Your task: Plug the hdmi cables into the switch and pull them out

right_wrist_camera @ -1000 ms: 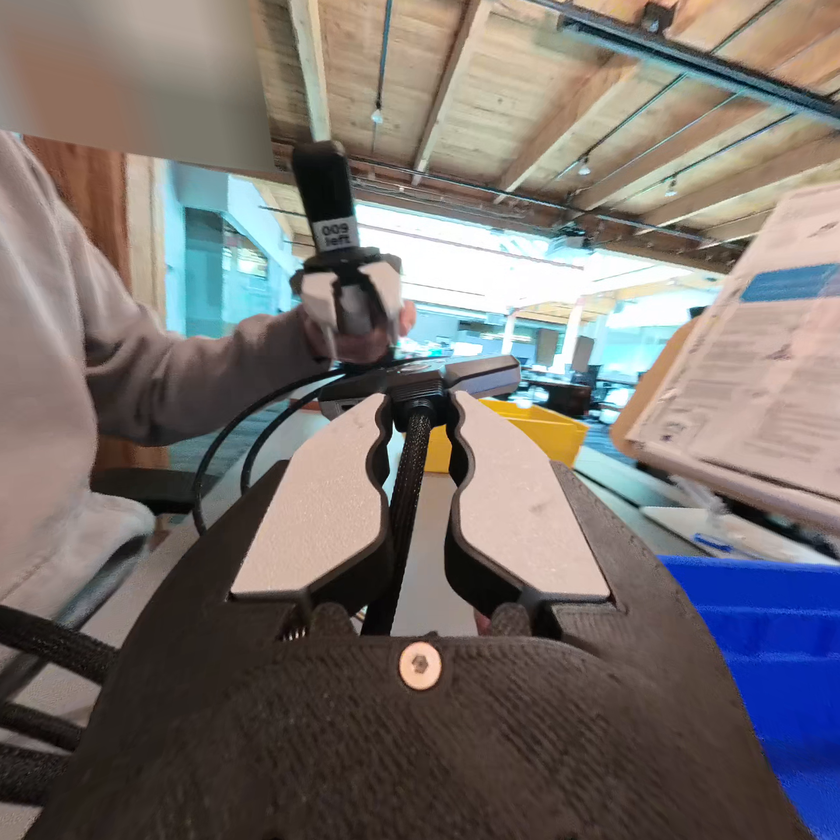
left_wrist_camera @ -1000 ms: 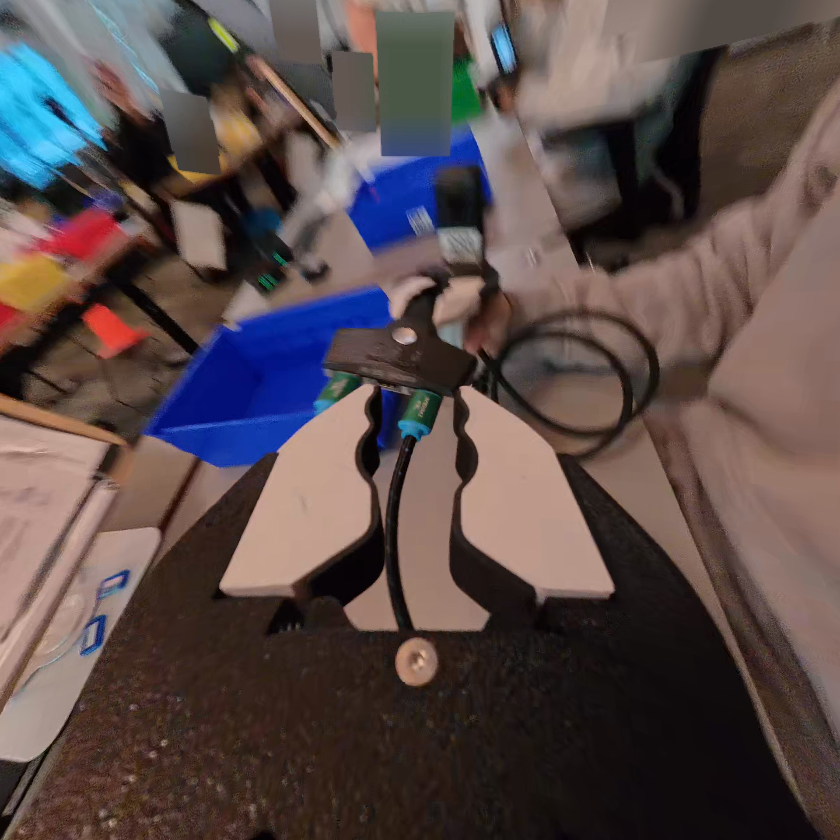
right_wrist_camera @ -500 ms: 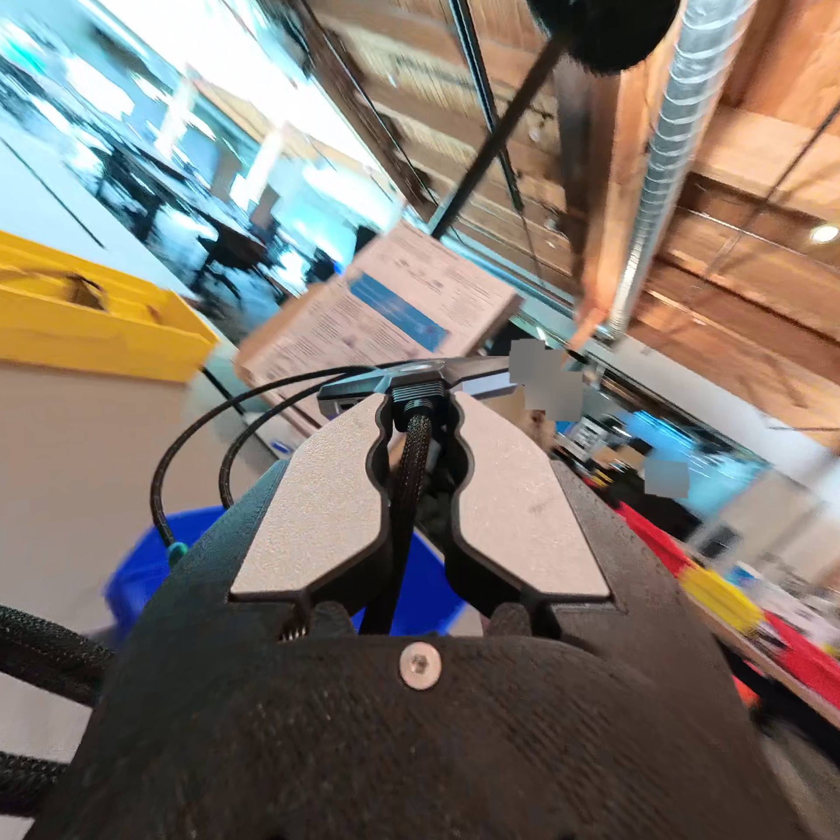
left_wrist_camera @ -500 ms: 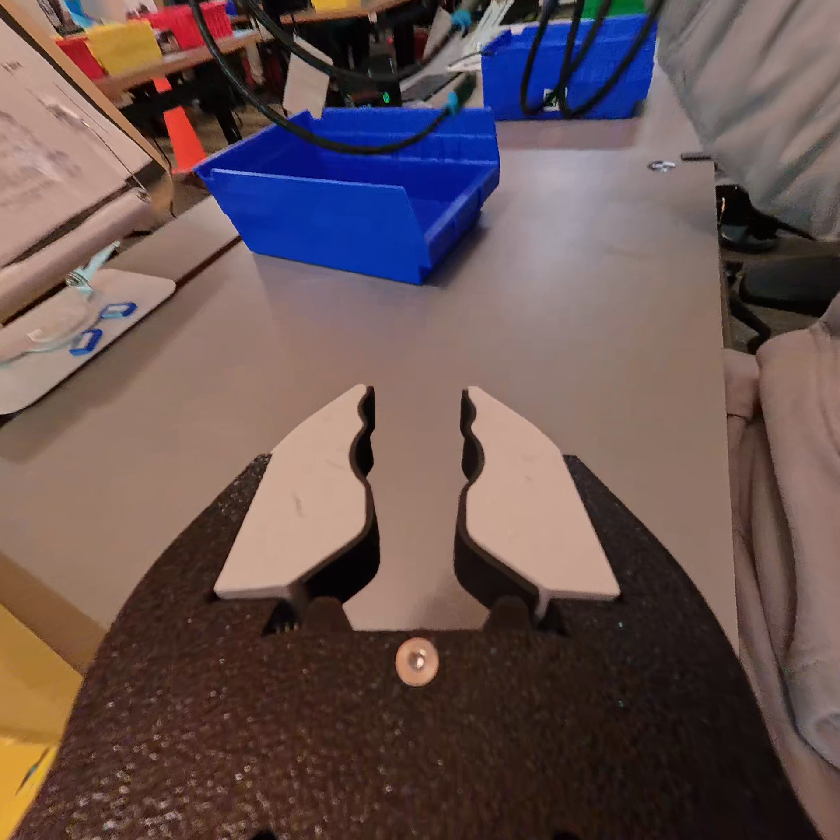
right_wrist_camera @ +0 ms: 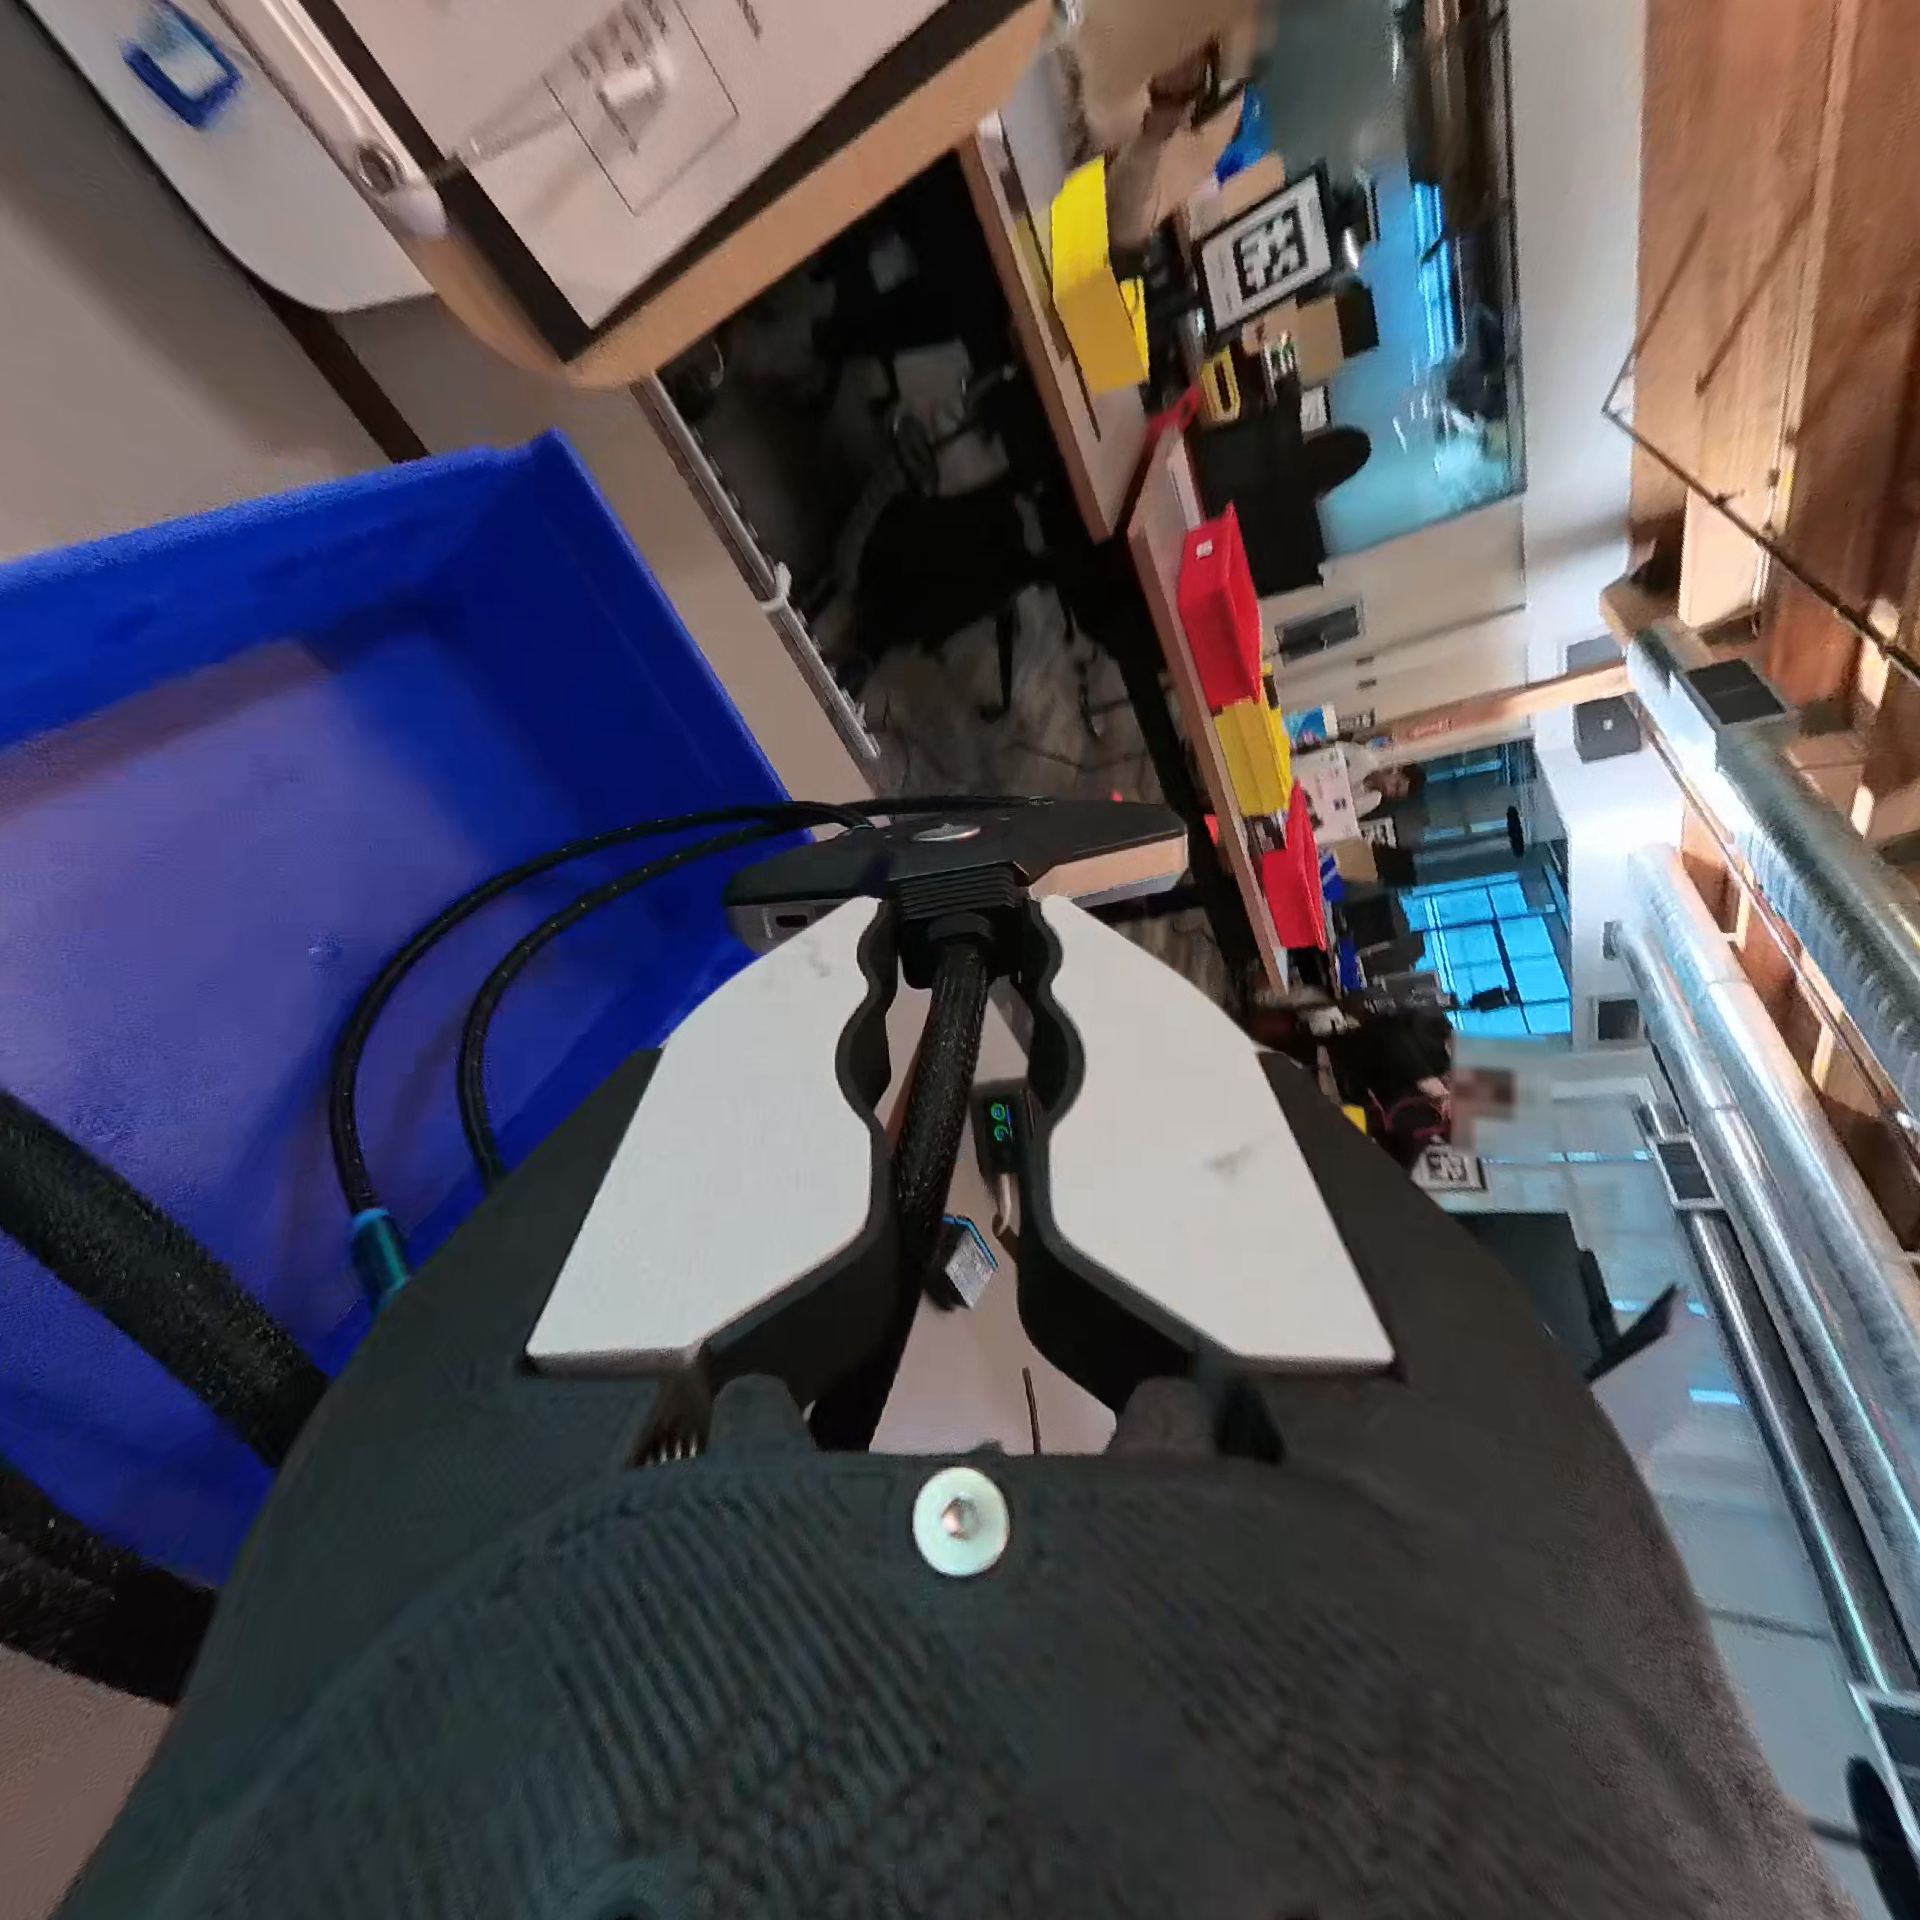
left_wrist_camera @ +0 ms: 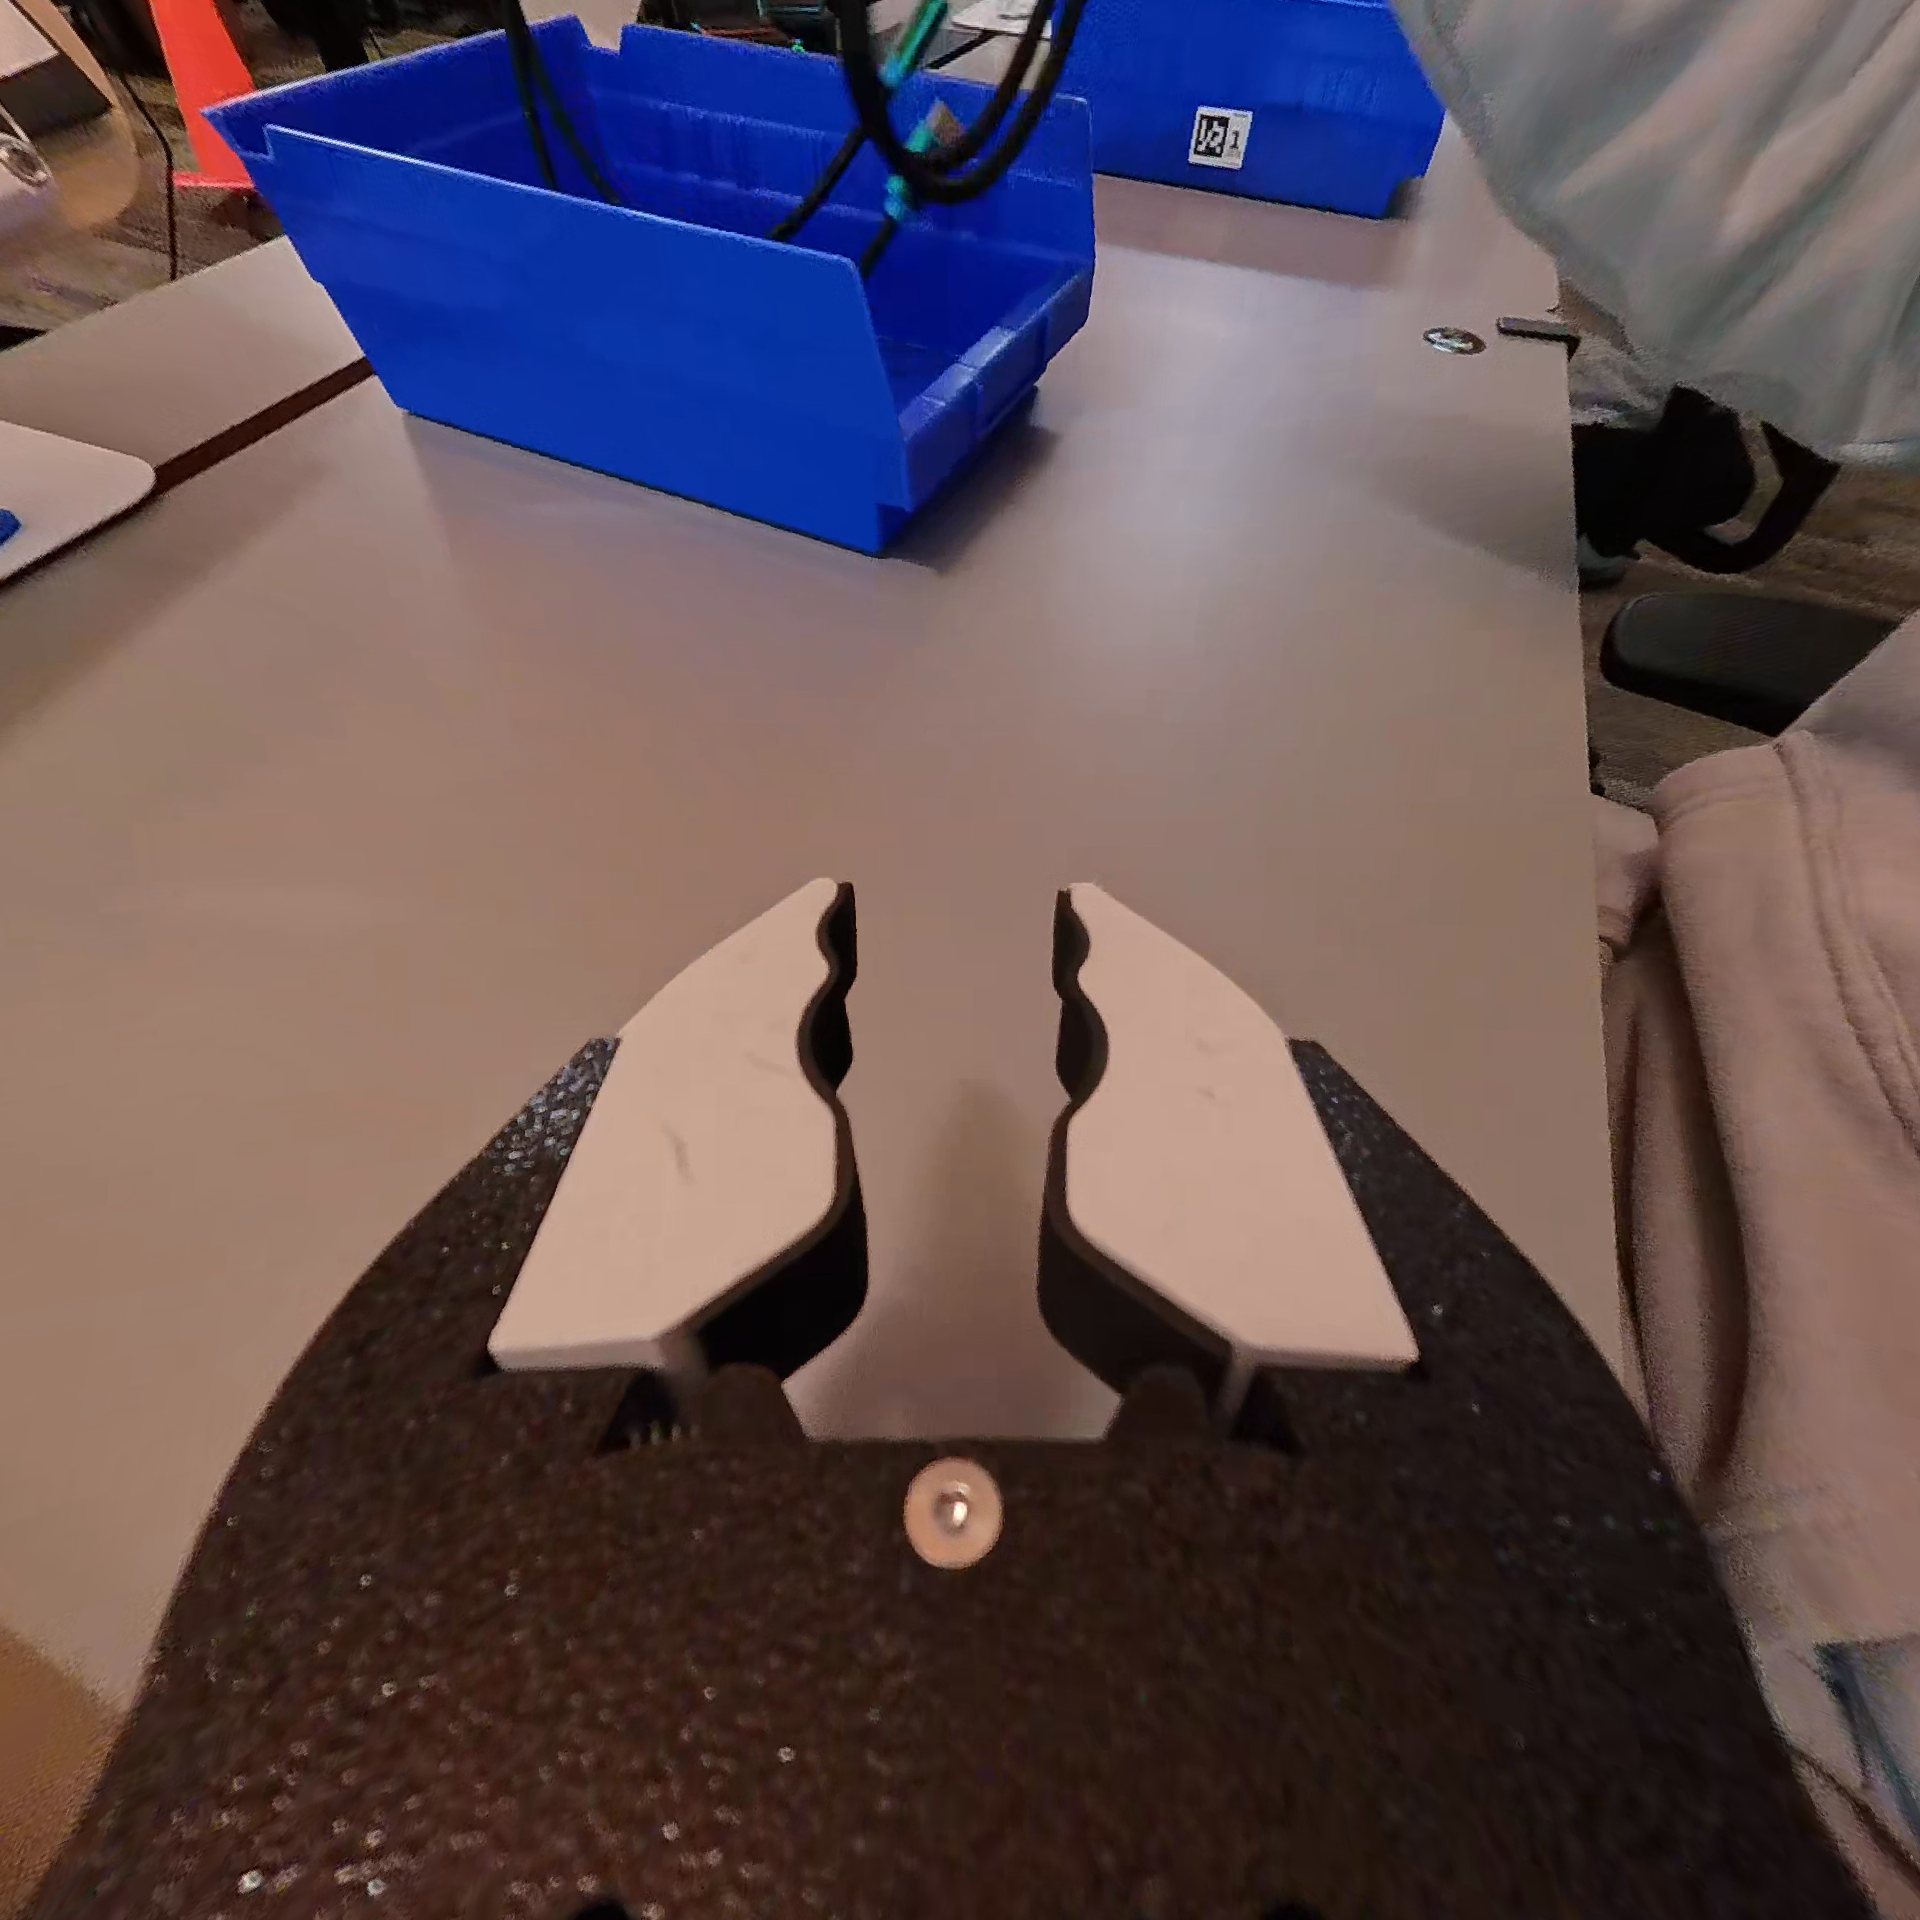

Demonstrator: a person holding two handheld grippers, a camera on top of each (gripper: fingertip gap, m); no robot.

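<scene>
My right gripper [right_wrist_camera: 961, 920] is shut on the thick braided lead of the black switch [right_wrist_camera: 956, 842], right at its ribbed collar. It holds the switch in the air over the blue bin [right_wrist_camera: 260, 790]. Two thin black HDMI cables [right_wrist_camera: 416, 997] loop from the switch's far side down to a teal plug [right_wrist_camera: 376, 1247]. In the left wrist view the same cables [left_wrist_camera: 883, 114] dangle into the near blue bin [left_wrist_camera: 665, 301]. My left gripper [left_wrist_camera: 956, 904] is open and empty, low over the grey table [left_wrist_camera: 623, 727].
A second blue bin [left_wrist_camera: 1247, 104] stands behind the first. An orange cone [left_wrist_camera: 203, 94] is on the floor at the far left. A person's light sleeve [left_wrist_camera: 1766, 1143] and the table's edge run along the right. A document stand [right_wrist_camera: 623, 156] is beyond the bin.
My left gripper let go of the teal-plug cable, opened and dropped low over the table. My right gripper swung the switch and its cables over the blue bin, rolling sideways.
</scene>
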